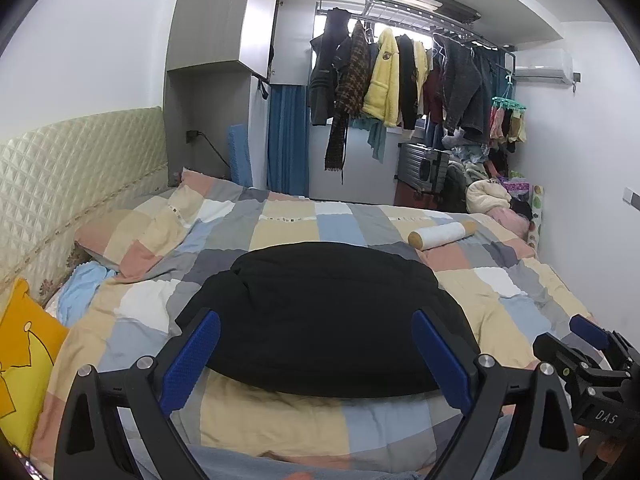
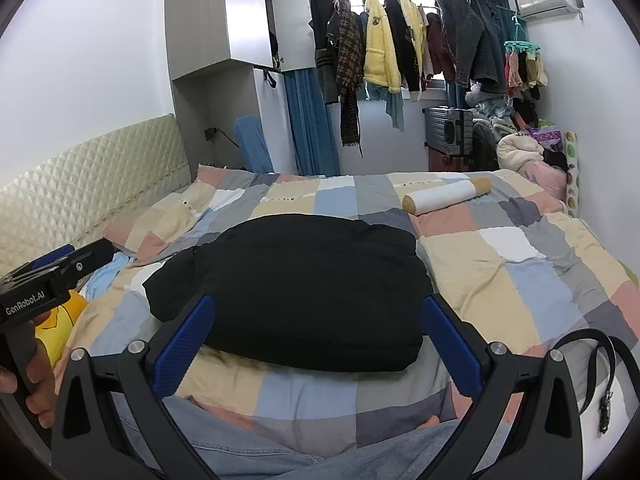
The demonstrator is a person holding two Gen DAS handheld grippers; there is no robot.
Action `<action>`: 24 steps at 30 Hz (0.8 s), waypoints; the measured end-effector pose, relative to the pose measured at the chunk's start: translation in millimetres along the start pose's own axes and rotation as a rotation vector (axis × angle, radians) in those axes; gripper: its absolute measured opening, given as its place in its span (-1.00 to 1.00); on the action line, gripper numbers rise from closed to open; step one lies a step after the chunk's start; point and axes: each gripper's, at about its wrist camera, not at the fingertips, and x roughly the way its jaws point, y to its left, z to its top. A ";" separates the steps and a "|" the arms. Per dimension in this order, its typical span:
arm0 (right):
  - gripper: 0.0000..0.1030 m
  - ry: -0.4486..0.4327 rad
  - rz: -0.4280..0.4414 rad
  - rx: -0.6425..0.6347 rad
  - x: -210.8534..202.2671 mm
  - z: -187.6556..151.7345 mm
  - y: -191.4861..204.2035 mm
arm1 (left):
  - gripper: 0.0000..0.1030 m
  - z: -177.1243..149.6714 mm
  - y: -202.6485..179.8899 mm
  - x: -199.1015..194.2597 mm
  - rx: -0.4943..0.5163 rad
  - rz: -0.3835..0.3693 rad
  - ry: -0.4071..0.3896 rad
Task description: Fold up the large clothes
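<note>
Left gripper: its two blue ribbed fingers are spread wide. Nothing is between them. They hang in the air above the near side of the bed.

Right gripper: its blue ribbed fingers are spread wide too. They hold nothing.

What lies ahead of the fingers: a big black soft garment, already folded into a thick, puffy bundle. It sits straight in front of both grippers, just past the fingertips. No finger touches it.

Where the garment is: on top of the patchwork quilt of blue, grey, cream and pink squares that covers the bed. It is in the middle of the bed, closer to the person than to the far edge.

Long way of the bundle: it runs left to right, across the way the fingers point. Its near edge faces both grippers.

Which gripper is nearer: they look about the same. In the right view the bundle sits a little to the left, and its loose, bumpy end points toward the left gripper's side.

How far along: I think the folding is nearly done or done, since the bundle looks neat and thick.

Farther out: a white roll with tan ends lies on the quilt behind the bundle, well apart from it. A black belt with a buckle lies at the near right.
</note>
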 end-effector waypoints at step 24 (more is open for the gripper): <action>1.00 0.000 -0.018 -0.008 2.9 -5.2 2.4 | 0.89 -4.6 1.1 -1.3 0.009 -0.059 0.019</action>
